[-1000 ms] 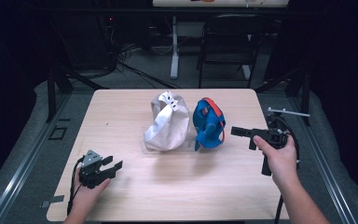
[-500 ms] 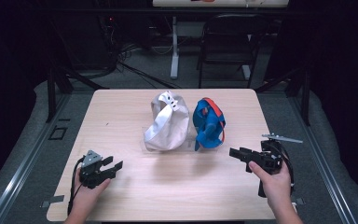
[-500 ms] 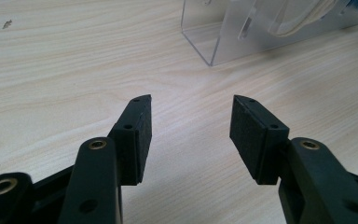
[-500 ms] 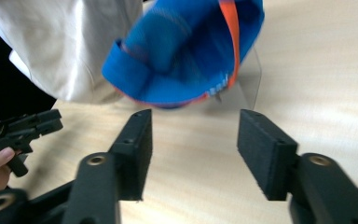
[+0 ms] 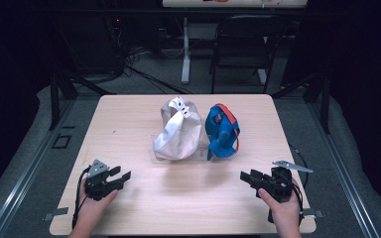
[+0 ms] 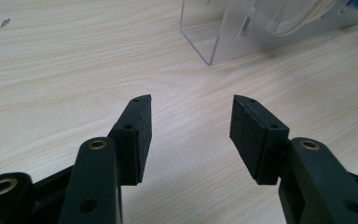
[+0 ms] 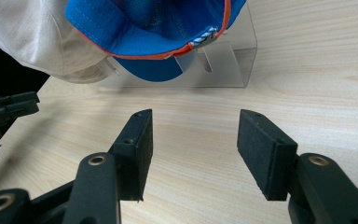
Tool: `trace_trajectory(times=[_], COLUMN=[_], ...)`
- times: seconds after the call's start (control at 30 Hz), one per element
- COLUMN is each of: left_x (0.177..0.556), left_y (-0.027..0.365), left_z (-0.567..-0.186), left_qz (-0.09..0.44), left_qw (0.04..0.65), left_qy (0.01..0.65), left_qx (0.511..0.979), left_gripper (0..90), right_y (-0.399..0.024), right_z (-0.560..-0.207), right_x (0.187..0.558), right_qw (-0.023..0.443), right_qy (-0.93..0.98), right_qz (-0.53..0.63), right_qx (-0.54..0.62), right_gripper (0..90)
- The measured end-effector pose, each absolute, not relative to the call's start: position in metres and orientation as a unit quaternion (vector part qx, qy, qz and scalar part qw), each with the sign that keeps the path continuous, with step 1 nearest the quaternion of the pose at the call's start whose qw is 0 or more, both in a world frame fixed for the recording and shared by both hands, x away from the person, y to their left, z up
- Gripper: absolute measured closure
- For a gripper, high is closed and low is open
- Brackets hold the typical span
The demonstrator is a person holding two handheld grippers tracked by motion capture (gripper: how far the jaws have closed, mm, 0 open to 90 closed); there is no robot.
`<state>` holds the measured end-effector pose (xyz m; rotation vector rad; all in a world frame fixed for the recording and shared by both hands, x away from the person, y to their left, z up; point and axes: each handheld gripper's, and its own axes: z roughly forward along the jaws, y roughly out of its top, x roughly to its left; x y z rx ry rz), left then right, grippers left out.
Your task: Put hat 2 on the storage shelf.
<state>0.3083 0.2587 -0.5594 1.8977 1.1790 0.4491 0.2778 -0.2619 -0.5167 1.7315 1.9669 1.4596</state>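
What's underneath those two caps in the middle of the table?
Both the white cap and the blue cap sit on a clear plastic stand, which rests on the wooden table. The caps cover the stand's upper part, so how they hang on it is hidden.

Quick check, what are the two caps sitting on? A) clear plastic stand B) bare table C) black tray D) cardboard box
A: the blue cap and the white cap rest on a clear plastic stand whose see-through walls stand on the table.
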Motion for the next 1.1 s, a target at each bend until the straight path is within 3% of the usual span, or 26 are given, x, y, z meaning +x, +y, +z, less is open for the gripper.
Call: trace_trajectory(times=[0.5,0.73,1.1], left_x=[0.308,0.309,0.309], left_y=[0.258,0.256,0.252], left_z=[-0.560,-0.562,-0.564], left_qz=[0.176,0.176,0.170], left_qw=[0.417,0.422,0.420], left_qy=[0.467,0.467,0.463], left_qx=[0.759,0.757,0.762], left_gripper=[49.0,48.9,48.9], right_y=[-0.254,-0.255,-0.254], right_z=[-0.545,-0.548,-0.552], right_x=[0.274,0.274,0.275], right_qw=[0.072,0.092,0.084], right_qy=[0.668,0.669,0.671], right_qz=[0.496,0.488,0.490], right_qx=[0.550,0.553,0.551], right_gripper=[48.0,50.9,49.7])
